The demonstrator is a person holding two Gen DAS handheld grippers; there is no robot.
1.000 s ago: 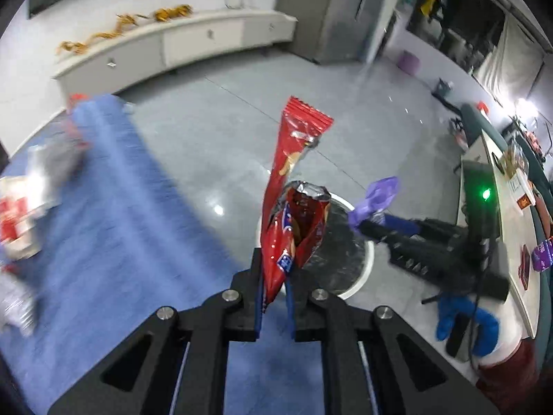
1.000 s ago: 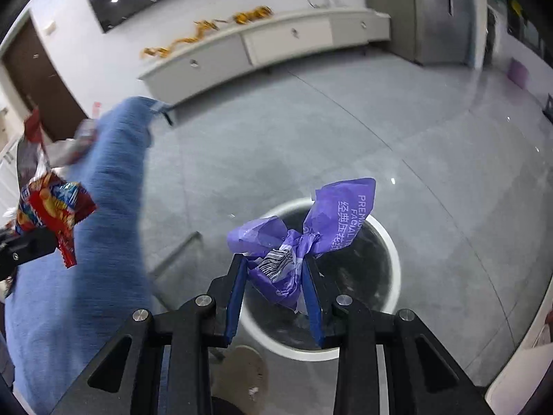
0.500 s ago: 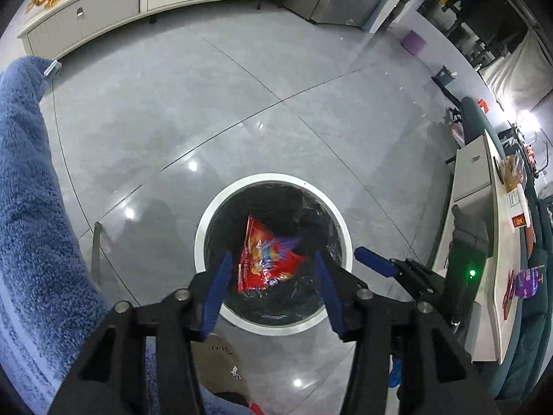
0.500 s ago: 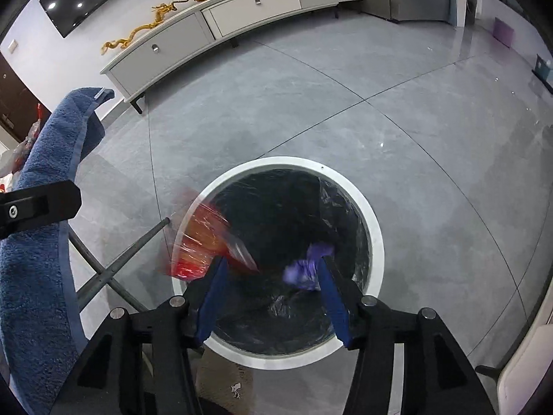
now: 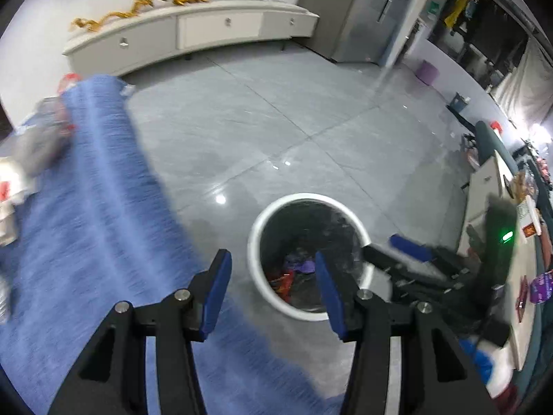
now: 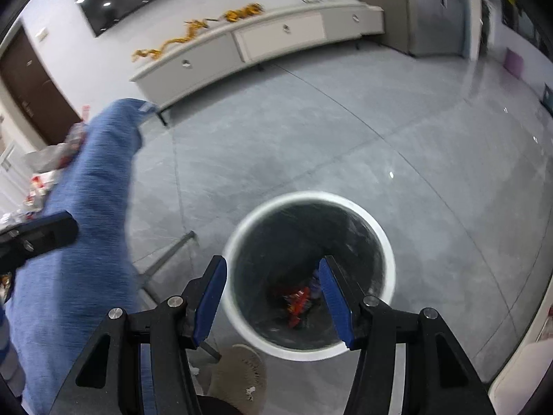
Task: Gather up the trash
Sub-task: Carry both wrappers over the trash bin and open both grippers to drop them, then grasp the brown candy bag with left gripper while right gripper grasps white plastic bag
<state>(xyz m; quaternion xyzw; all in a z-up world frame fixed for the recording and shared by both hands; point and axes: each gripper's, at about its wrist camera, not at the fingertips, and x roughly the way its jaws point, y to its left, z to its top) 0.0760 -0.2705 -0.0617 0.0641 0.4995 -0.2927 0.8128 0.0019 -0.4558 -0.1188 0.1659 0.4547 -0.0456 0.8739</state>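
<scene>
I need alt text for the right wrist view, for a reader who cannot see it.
The right gripper, open and empty, hangs over a white-rimmed trash bin on a grey floor, with red wrappers at its bottom. A blue cloth drapes on the left, where part of the left gripper shows.

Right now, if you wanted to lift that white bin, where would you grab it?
By the rim of the bin, from above: it stands upright and open, and that thin white lip is the only edge that the open right gripper looks able to straddle.
</scene>
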